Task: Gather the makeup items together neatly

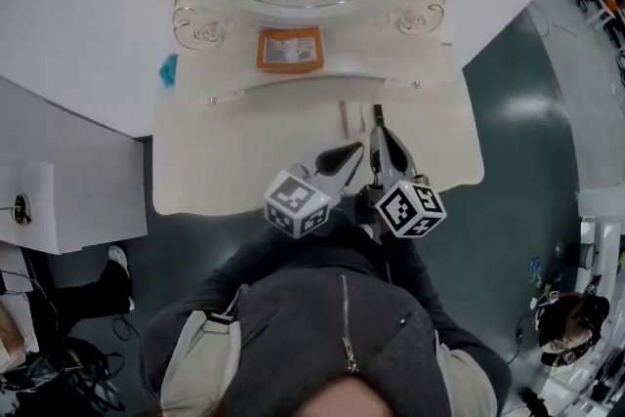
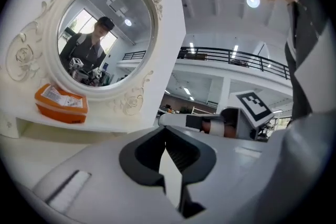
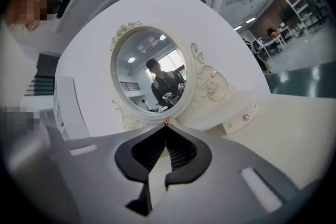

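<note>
On the cream dressing table [image 1: 225,161], a thin pink stick [image 1: 343,119], a pale slim item [image 1: 362,120] and a dark slim item [image 1: 377,110] lie side by side near the middle. An orange box [image 1: 289,49] [image 2: 60,104] sits on the shelf under the mirror. Both grippers are raised close together over the table's front. The left gripper [image 1: 354,149] [image 2: 167,129] is shut with nothing between its jaws. Just right of it, the right gripper [image 1: 378,126] [image 3: 166,126] is also shut and empty, its tip just short of the dark item in the head view.
An oval mirror [image 2: 105,34] [image 3: 152,73] in an ornate cream frame stands at the back of the table. A blue scrap [image 1: 169,68] lies at the left of the shelf. A white cabinet [image 1: 68,190] stands to the left. The right gripper's marker cube [image 2: 254,105] shows in the left gripper view.
</note>
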The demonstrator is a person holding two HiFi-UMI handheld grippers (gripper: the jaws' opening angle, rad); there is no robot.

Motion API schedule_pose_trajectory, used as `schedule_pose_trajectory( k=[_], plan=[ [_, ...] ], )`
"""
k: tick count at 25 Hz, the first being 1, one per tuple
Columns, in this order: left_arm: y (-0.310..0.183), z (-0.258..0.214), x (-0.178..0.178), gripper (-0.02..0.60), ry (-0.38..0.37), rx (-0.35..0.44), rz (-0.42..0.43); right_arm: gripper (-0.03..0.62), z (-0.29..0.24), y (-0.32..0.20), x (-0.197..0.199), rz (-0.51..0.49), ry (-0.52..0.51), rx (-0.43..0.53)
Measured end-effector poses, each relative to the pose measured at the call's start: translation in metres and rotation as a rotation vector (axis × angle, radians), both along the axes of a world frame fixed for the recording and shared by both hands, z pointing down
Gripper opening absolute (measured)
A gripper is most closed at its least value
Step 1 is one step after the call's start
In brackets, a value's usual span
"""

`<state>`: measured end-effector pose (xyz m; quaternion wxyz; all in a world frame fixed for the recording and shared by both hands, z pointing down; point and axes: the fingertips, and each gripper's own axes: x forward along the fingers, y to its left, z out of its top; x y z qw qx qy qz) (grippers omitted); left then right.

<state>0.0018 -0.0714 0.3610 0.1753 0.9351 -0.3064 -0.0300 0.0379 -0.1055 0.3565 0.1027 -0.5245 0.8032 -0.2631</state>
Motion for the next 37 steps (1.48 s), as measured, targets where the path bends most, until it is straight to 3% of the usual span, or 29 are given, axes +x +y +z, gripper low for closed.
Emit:
schedule_pose_trajectory(
  k=[5,10,14,28,37],
  plan=[
    [0.013,0.001,-0.013,0.011,-0.019,0.009,-0.173,0.003,0.0,0.033,-0.023,-0.156,0.201,0.087],
    [0.026,0.014,-0.025,0.011,-0.02,-0.027,-0.339,0.003,0.015,0.059,-0.035,-0.238,0.272,0.077],
    [0.039,0.021,-0.019,0.011,-0.035,-0.027,-0.41,0.002,0.024,0.079,-0.031,-0.288,0.301,0.058],
    [0.086,0.046,0.032,0.011,-0.052,-0.08,-0.519,0.002,0.053,0.118,0.032,-0.35,0.323,0.018],
    [0.094,0.055,0.051,0.011,-0.059,-0.081,-0.509,0.002,0.062,0.124,0.048,-0.365,0.322,0.001]
  ],
)
